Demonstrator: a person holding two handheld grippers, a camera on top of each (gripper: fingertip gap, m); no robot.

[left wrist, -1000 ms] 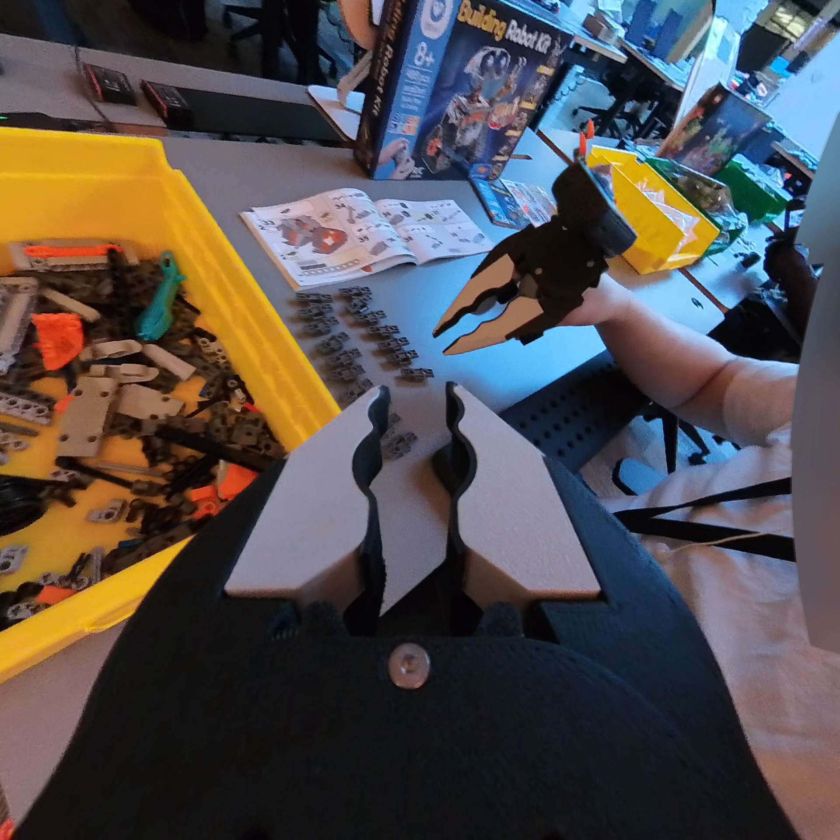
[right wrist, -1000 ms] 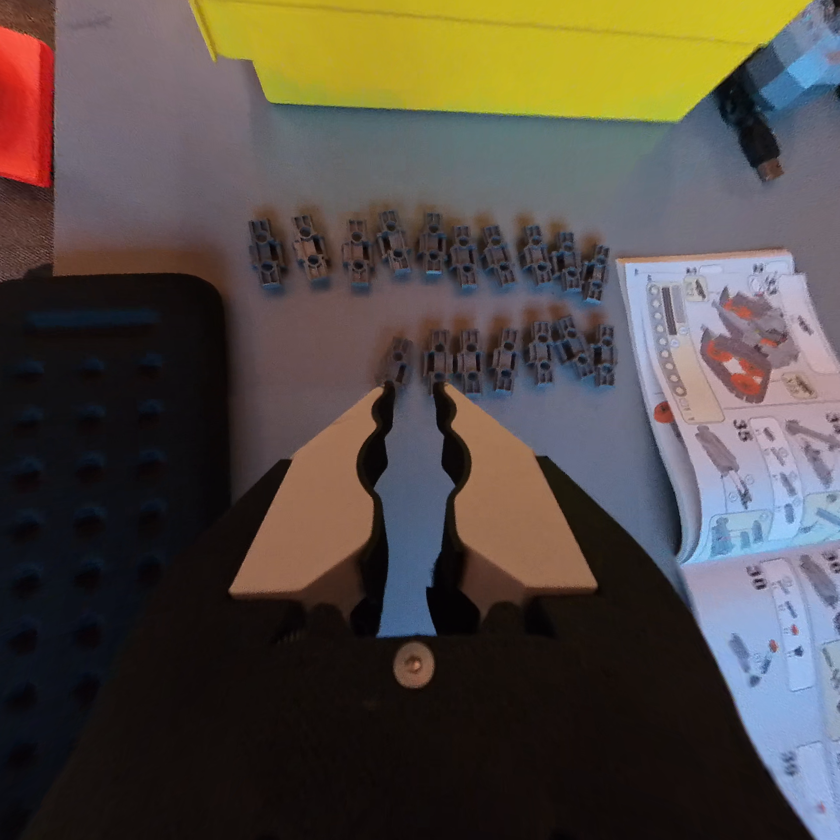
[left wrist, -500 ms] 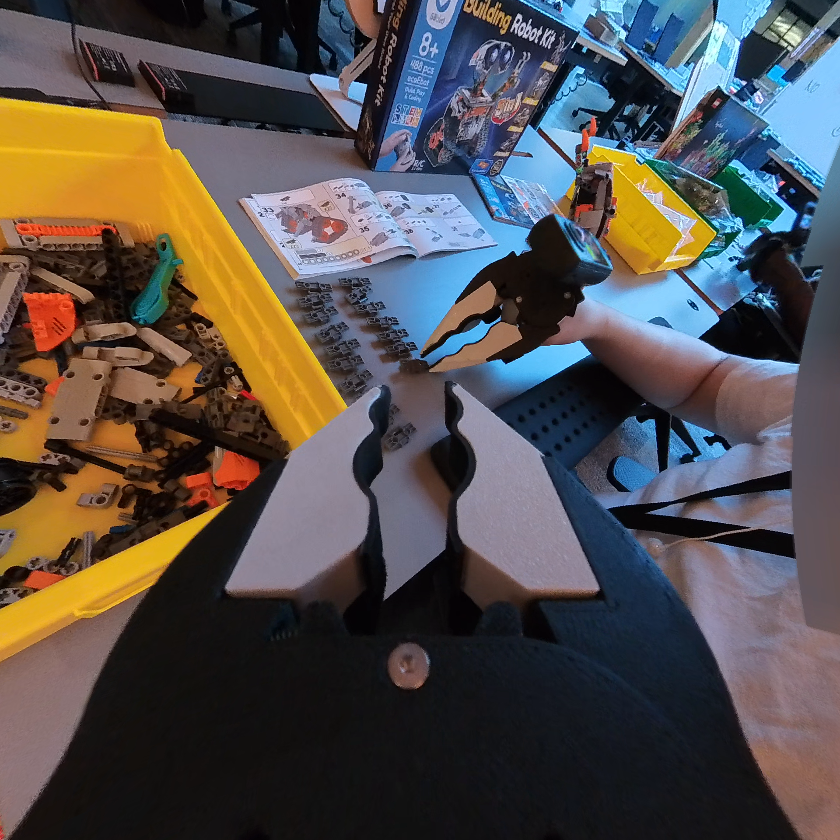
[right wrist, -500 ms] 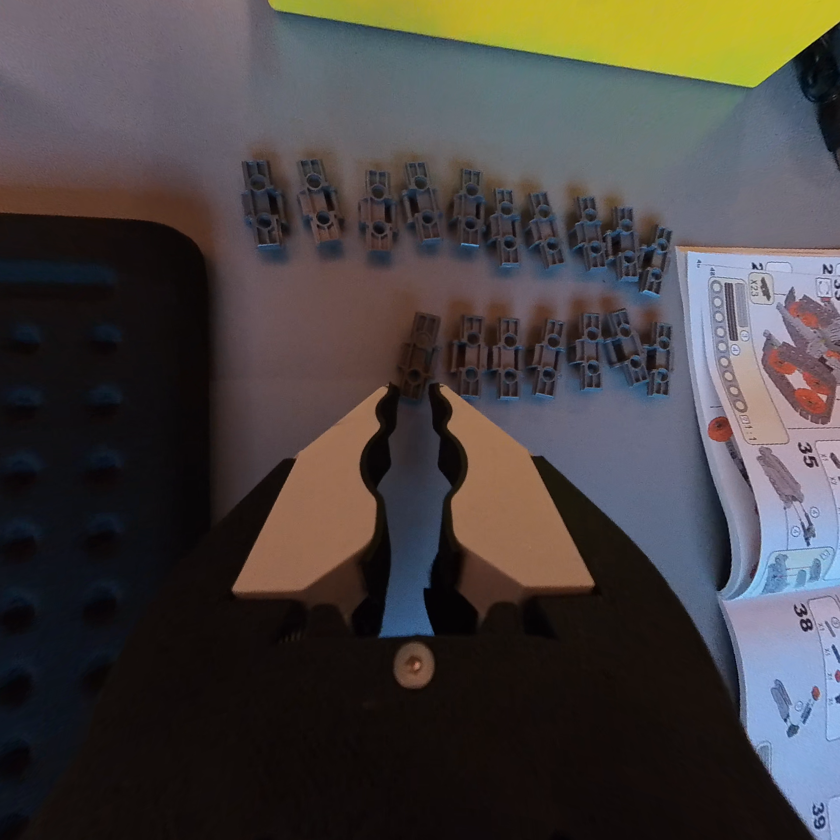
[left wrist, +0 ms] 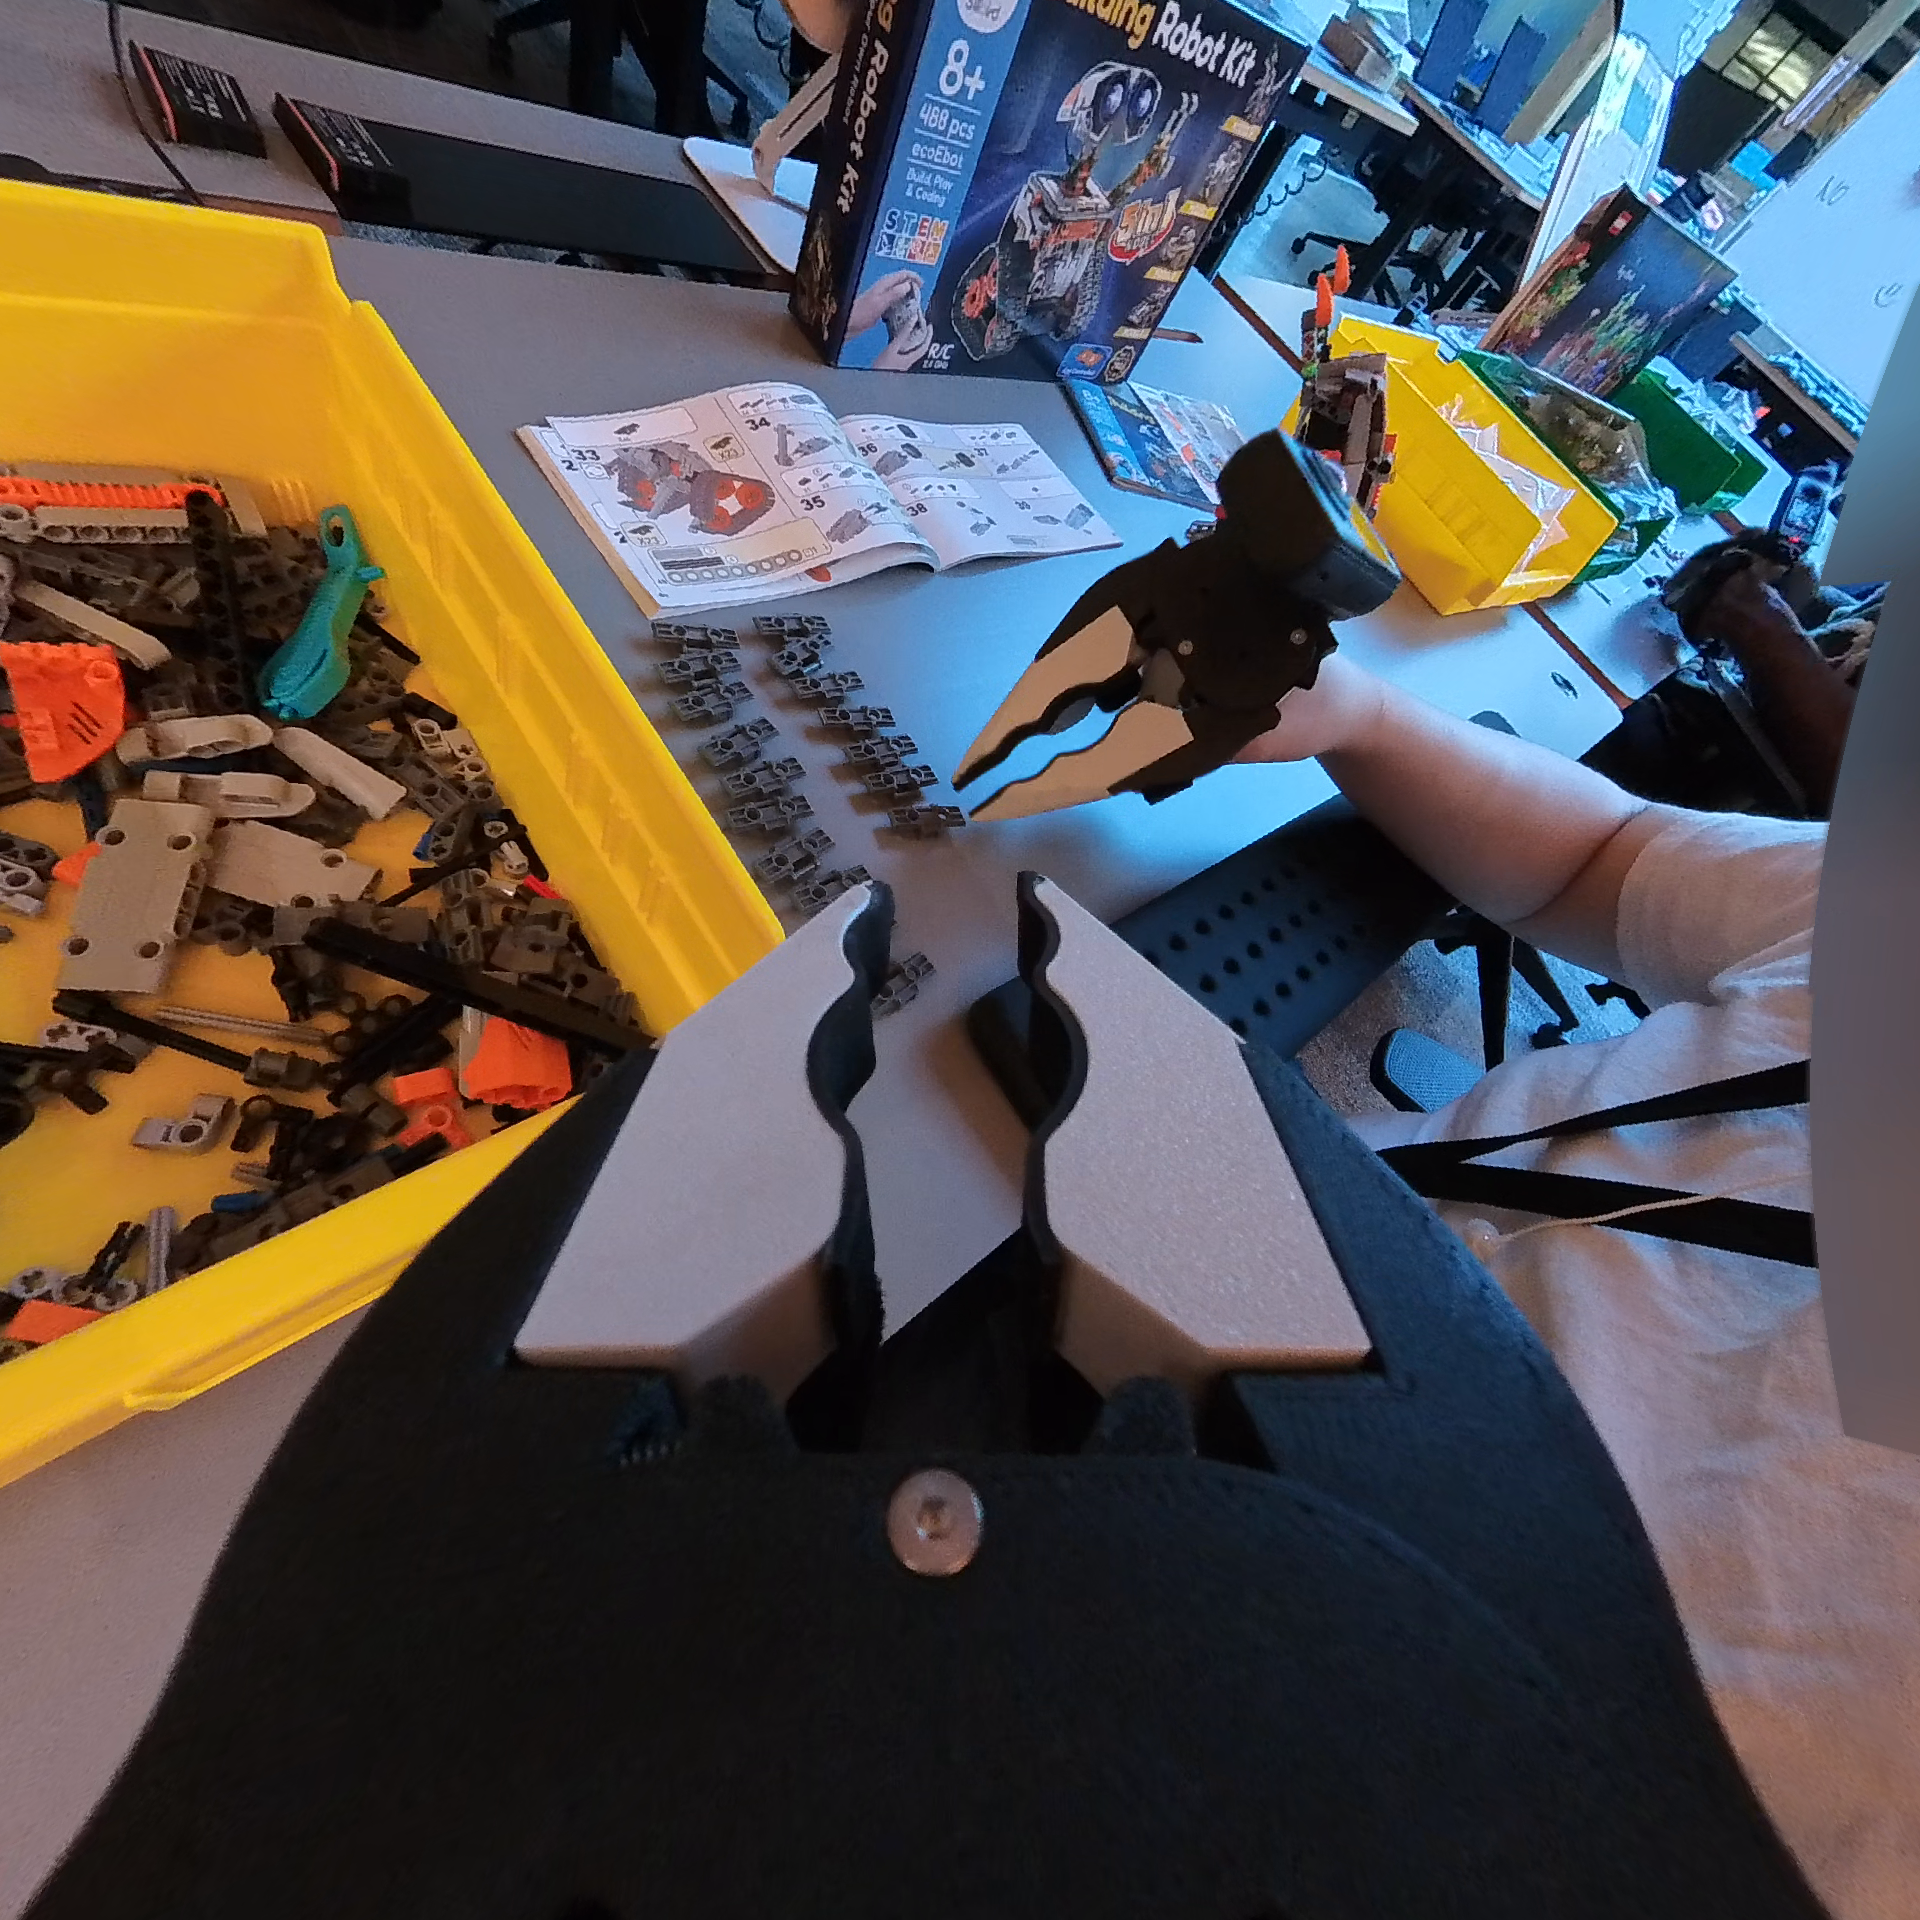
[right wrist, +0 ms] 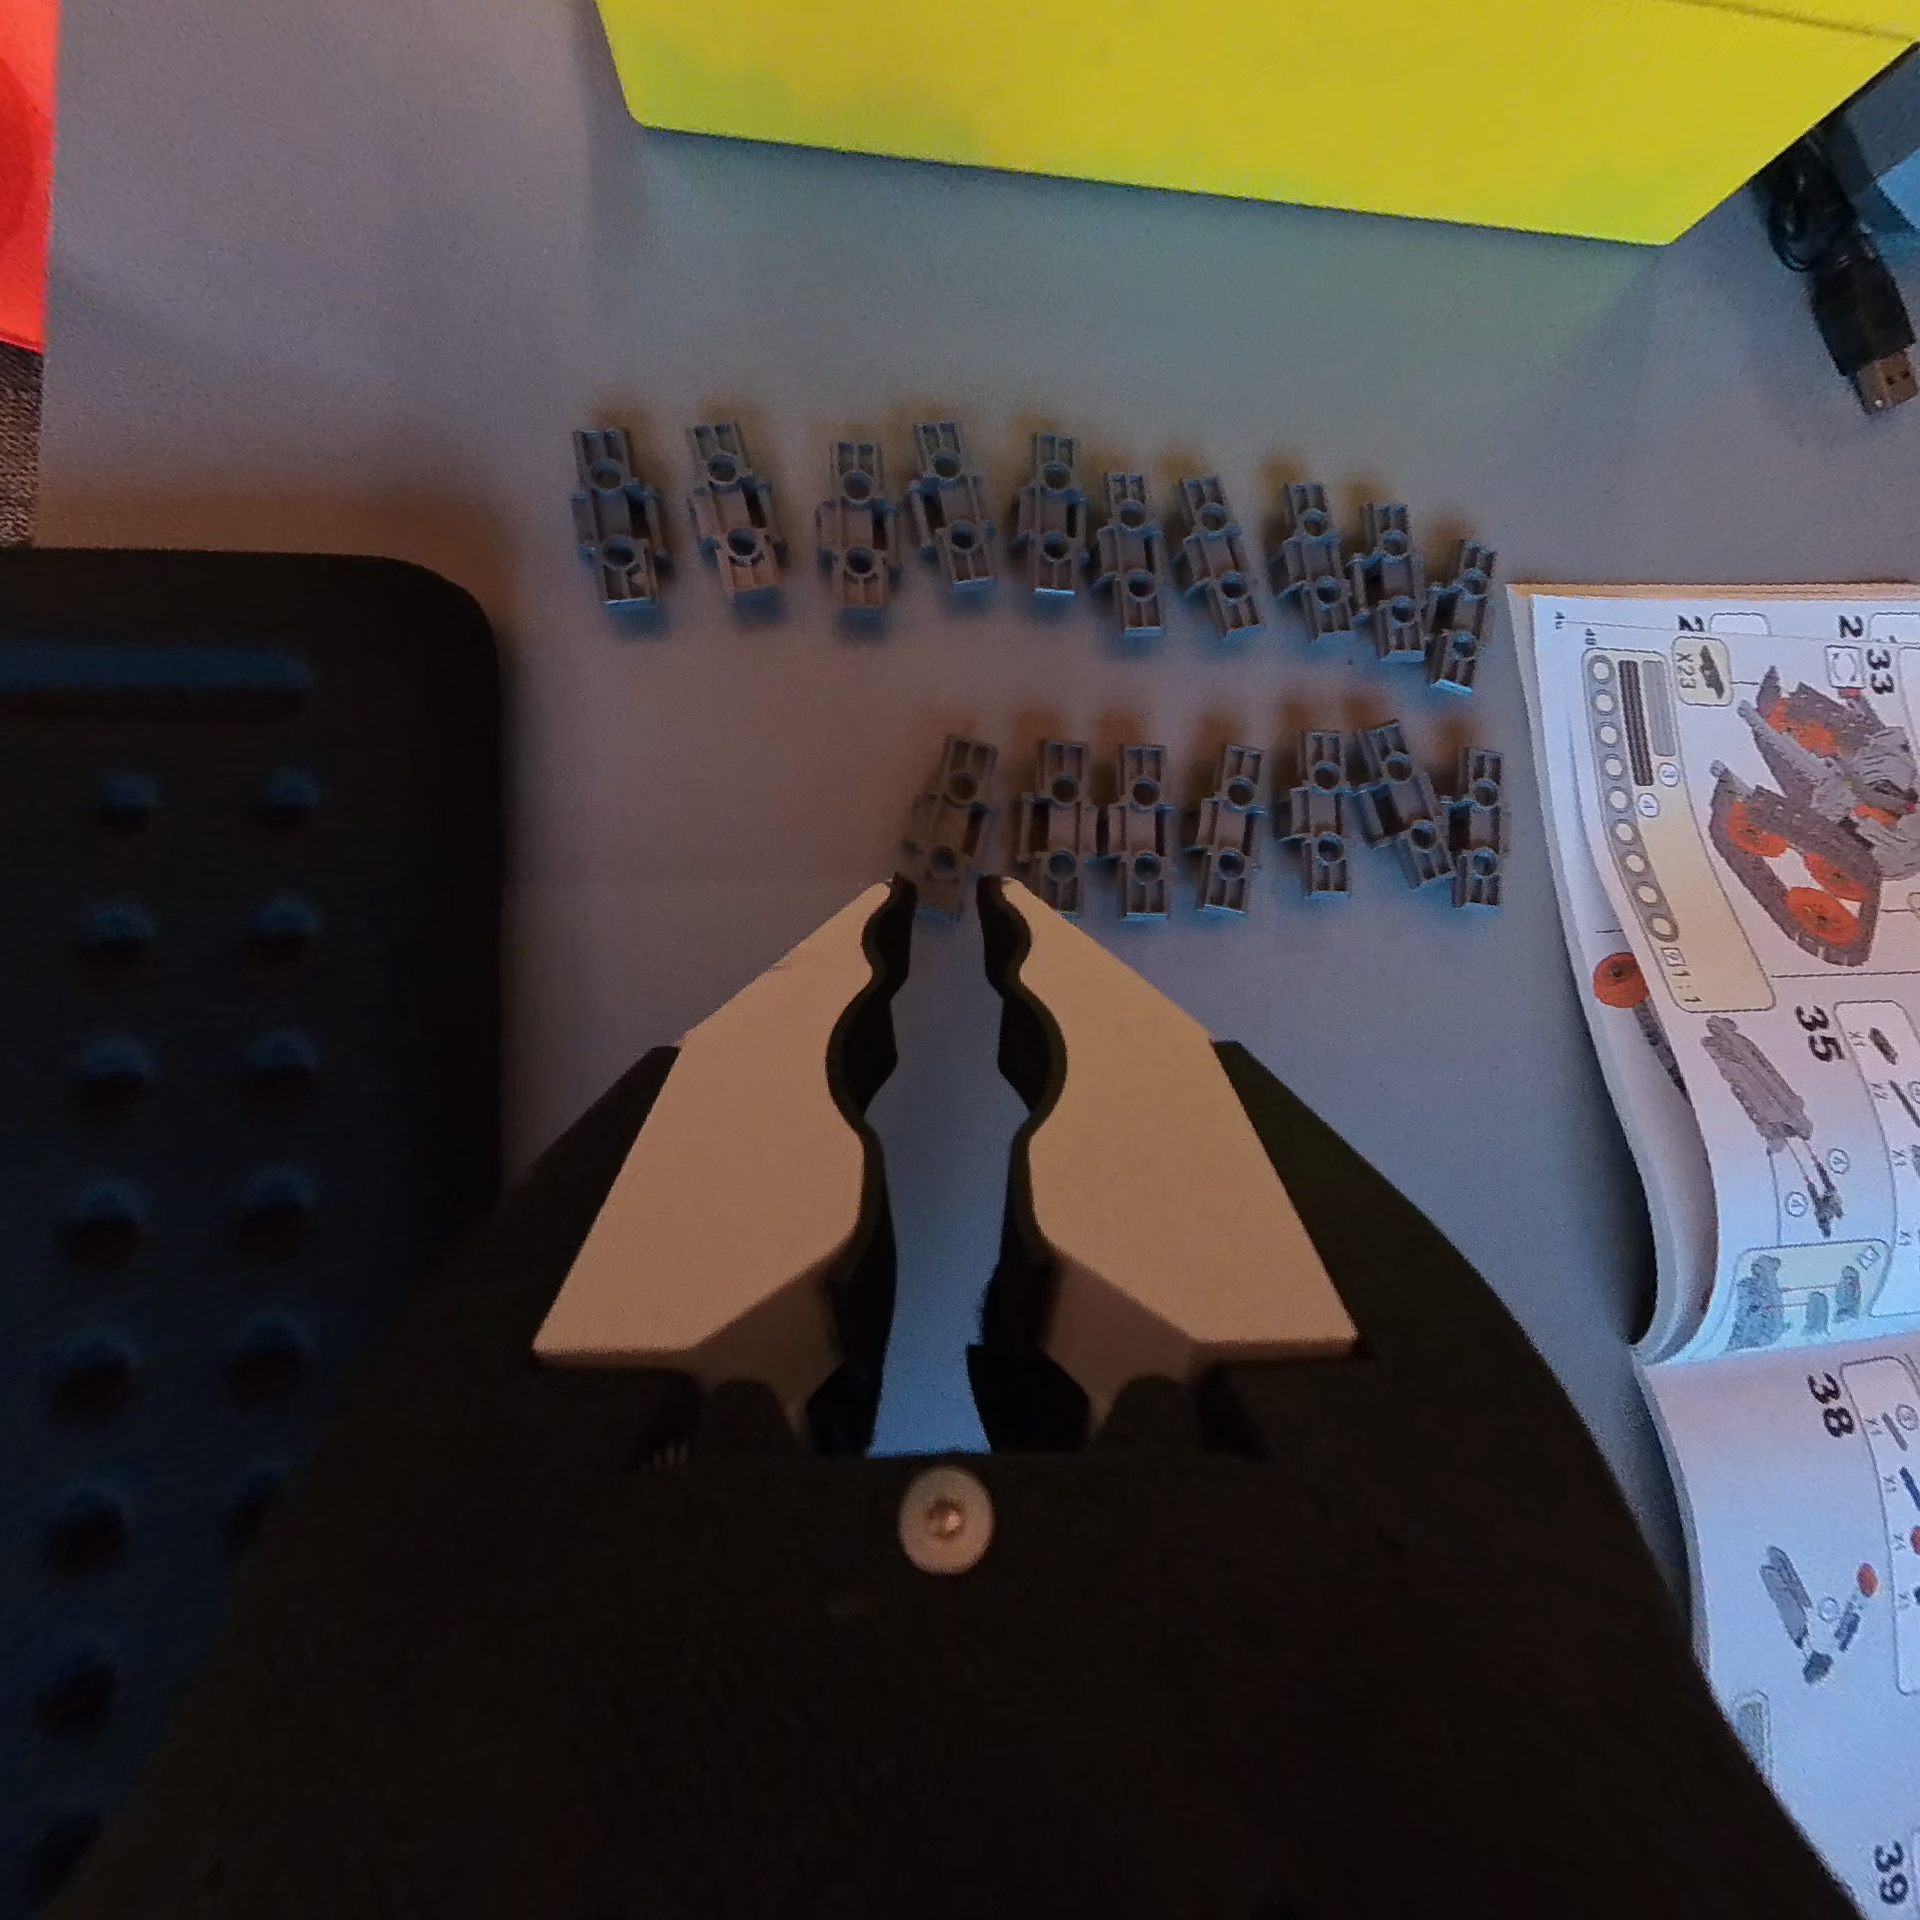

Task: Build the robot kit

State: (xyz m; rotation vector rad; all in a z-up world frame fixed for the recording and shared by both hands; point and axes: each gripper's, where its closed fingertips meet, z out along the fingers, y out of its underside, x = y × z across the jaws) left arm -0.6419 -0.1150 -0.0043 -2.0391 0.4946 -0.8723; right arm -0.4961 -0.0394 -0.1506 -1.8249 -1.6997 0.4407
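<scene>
Two rows of several small grey connector pieces (right wrist: 1049, 520) lie on the grey table (right wrist: 312, 312); they also show in the left wrist view (left wrist: 790, 727). My right gripper (right wrist: 940, 885) is low over the table and open by a narrow gap. Its fingertips flank the near end of the tilted leftmost piece (right wrist: 951, 816) of the nearer row. In the left wrist view this gripper (left wrist: 964, 798) points at that end piece (left wrist: 925, 819). My left gripper (left wrist: 956, 891) is open and empty, above the table's near edge beside the yellow bin (left wrist: 582, 665). One lone piece (left wrist: 902, 982) lies beyond its fingers.
The yellow bin holds several loose black, grey and orange parts. An open instruction booklet (left wrist: 810, 488) lies behind the rows, also in the right wrist view (right wrist: 1766, 935). A kit box (left wrist: 1039, 177), a second yellow bin (left wrist: 1455, 499), a black perforated chair (right wrist: 208, 1039) and a person's arm (left wrist: 1507, 800) are nearby. Some 25 centimetres of space lies between my two pairs of fingers.
My right gripper came down and forward to the end piece of the nearer row, and its jaws narrowed around the piece's end. The left gripper stayed almost still.
</scene>
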